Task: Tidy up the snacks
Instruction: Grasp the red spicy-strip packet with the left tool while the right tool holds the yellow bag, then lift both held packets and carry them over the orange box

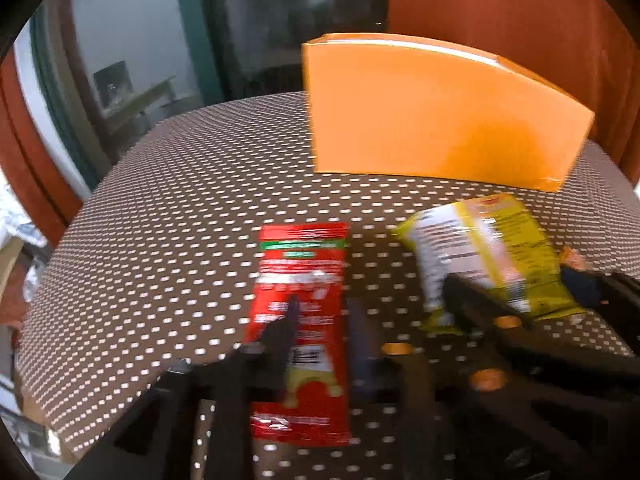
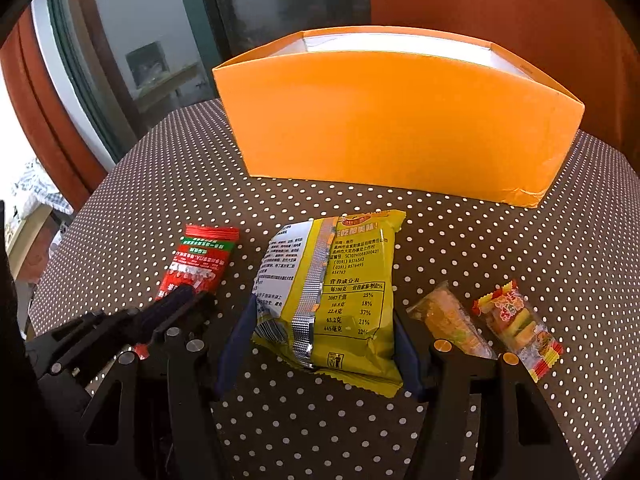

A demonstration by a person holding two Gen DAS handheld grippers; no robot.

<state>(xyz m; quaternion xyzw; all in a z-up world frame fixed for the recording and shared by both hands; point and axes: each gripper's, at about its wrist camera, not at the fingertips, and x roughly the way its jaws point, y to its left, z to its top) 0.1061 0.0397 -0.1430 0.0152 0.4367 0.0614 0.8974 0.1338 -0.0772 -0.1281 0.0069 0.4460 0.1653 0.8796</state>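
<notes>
Fingers of the right gripper [image 2: 324, 354] clamp the light, crinkly yellow snack bag [image 2: 332, 292] by its sides, best held mid-body. Left gripper [image 1: 324, 320] straddles the slippery red packet [image 1: 302, 320], grip uncertain; behind stands the orange box [image 2: 396, 120].

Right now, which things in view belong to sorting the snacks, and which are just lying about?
For the job:
- orange box
- yellow snack bag, in the right gripper
- red packet, between the jaws of the left gripper
- orange-wrapped snack
- burger gummy packet

Just there:
- polka-dot tablecloth
- rust curtain
- window
</notes>
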